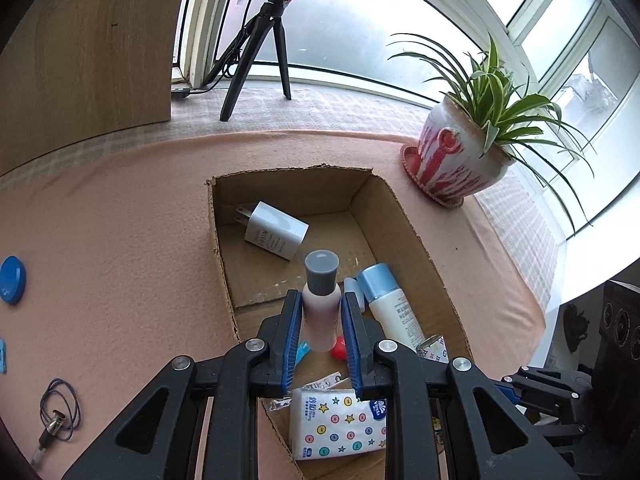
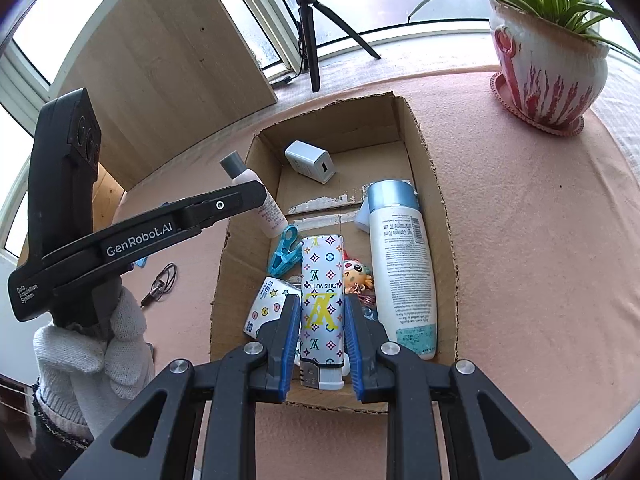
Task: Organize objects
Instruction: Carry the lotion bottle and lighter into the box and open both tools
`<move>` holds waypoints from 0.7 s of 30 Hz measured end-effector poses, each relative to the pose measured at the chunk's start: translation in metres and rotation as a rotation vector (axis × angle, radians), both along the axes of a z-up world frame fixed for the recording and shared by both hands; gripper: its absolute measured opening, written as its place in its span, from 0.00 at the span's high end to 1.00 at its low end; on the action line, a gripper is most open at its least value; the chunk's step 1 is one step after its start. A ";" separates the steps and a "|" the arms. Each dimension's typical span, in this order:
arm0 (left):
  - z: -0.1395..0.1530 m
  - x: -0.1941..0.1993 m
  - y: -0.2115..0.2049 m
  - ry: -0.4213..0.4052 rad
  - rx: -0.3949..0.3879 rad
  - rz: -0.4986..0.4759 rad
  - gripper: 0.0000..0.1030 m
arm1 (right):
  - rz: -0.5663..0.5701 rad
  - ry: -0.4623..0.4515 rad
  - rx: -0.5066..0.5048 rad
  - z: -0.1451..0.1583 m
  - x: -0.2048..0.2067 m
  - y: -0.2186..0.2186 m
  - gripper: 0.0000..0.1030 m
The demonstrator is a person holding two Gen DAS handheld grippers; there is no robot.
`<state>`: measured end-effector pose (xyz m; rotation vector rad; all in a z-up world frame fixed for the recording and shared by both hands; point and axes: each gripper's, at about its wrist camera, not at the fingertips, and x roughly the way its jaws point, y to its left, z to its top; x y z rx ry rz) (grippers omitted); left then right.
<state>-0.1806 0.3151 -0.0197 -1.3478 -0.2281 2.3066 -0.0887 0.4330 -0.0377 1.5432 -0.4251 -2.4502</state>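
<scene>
Left gripper [image 1: 320,312]: jaws narrowly parted, blue pads closed on small pink bottle [image 1: 320,312] with grey cap, gripped at mid-body; bottle upright between the pads, held over the near part of the cardboard box [image 1: 404,216]. Same bottle visible in right wrist view [image 2: 260,196] at the box's left wall, left gripper's finger across it

Right gripper [image 2: 322,320]: jaws narrowly parted, pads clamped on both long sides of the patterned lighter [image 2: 322,300], white case with coloured monogram print, metal head toward the camera. Lighter held lengthwise over the box interior, near the front wall

Box: open-topped, placed on pink cloth [image 1: 120,208]. Contents:
- white charger plug [image 1: 276,230], far left area of the floor, lying on its side
- white bottle with light blue cap [image 1: 390,300], lying along the right wall
- tissue pack [image 1: 340,424] with star and dot print, near front corner
- blue clip [image 2: 284,250], between tissue pack and pink bottle
- small cartoon charm [image 2: 356,276], between lighter and white bottle

Outside the box:
- blue round lid [image 1: 12,280], on cloth at left
- coiled thin cable [image 1: 60,412], on cloth at lower left
- potted plant [image 1: 460,160] in red-and-white pot, on cloth beyond the box's right far corner
- black tripod [image 1: 260,52], on the window ledge
- gloved hand [image 2: 92,344], white knit glove, grasping the left gripper's handle
</scene>
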 end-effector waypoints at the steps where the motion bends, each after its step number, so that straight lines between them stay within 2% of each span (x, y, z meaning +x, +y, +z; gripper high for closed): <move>1: 0.001 0.000 0.000 -0.002 -0.003 0.003 0.61 | 0.003 0.002 -0.002 0.000 0.000 0.000 0.80; 2: 0.002 0.001 -0.002 0.001 -0.001 0.006 0.50 | 0.010 0.003 -0.006 0.000 -0.001 -0.001 0.80; 4: 0.004 0.003 -0.003 0.010 -0.005 0.005 0.47 | 0.018 0.006 -0.009 0.001 0.000 -0.003 0.78; 6: 0.006 0.005 -0.006 0.018 -0.014 0.007 0.47 | 0.012 0.014 -0.008 0.002 0.000 -0.004 0.66; 7: 0.007 0.007 -0.008 0.018 -0.017 0.006 0.47 | 0.005 0.020 -0.005 0.003 0.000 -0.005 0.56; 8: 0.007 0.008 -0.011 0.018 -0.020 0.006 0.47 | 0.001 0.023 -0.005 0.004 0.000 -0.005 0.53; 14: 0.010 0.024 -0.041 0.027 -0.037 0.032 0.47 | 0.015 0.028 -0.020 0.007 -0.001 -0.017 0.53; 21: 0.008 0.050 -0.104 0.020 -0.098 0.084 0.47 | 0.071 0.040 -0.039 0.013 -0.001 -0.047 0.53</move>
